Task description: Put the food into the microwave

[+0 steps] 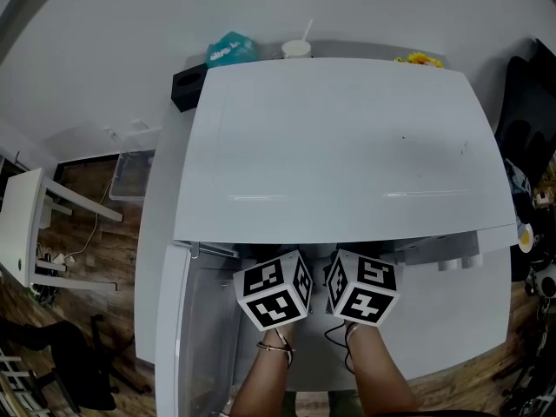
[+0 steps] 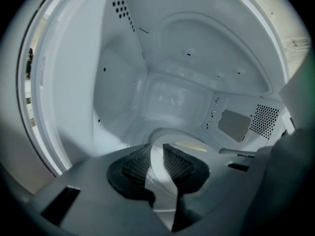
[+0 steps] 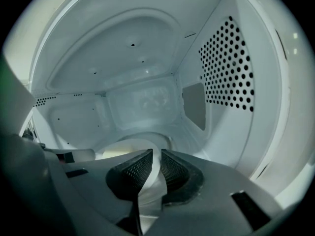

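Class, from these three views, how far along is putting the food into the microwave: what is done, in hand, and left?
Done: the door of the microwave stands open, and the plate is inside the cavity. In hand: the left gripper and right gripper each grip the plate's rim between their fingers. Left: set it down if not yet resting, release, withdraw, and probably shut the door.

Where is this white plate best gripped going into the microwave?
Grip the plate by its thin rim, at opposite edges, entering the microwave from its open front. The rim slips between the jaws, as the left gripper and right gripper clamp it; two holds should keep it level.
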Action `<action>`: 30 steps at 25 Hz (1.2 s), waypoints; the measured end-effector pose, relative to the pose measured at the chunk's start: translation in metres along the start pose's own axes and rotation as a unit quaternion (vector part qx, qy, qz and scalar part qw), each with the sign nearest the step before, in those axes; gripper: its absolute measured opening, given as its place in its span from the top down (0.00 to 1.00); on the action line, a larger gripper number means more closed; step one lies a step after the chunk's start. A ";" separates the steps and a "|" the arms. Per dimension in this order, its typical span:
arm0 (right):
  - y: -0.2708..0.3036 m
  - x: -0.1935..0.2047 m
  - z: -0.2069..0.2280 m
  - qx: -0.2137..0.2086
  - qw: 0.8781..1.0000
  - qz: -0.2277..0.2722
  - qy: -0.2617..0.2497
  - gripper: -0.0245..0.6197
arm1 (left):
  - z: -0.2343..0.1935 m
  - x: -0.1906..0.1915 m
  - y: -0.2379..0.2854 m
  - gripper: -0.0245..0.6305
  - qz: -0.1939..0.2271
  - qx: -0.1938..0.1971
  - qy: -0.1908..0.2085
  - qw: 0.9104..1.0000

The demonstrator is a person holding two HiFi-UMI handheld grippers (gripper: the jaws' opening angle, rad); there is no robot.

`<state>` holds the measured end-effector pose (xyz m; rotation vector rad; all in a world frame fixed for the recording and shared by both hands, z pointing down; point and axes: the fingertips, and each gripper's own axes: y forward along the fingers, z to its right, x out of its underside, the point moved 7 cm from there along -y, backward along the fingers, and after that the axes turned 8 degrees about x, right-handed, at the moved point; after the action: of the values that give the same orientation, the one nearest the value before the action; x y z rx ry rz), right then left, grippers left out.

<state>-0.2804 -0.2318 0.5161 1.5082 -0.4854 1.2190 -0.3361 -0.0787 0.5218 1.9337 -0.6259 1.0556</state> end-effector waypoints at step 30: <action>-0.119 -0.004 0.014 -0.066 0.997 -0.003 -0.046 0.94 | 0.067 0.003 -0.121 0.95 -0.033 0.066 0.016 0.997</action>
<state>-0.1789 -0.2061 0.4574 1.4571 -0.6095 1.0943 -0.2171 -0.0712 0.4521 2.0324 -0.4815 1.1091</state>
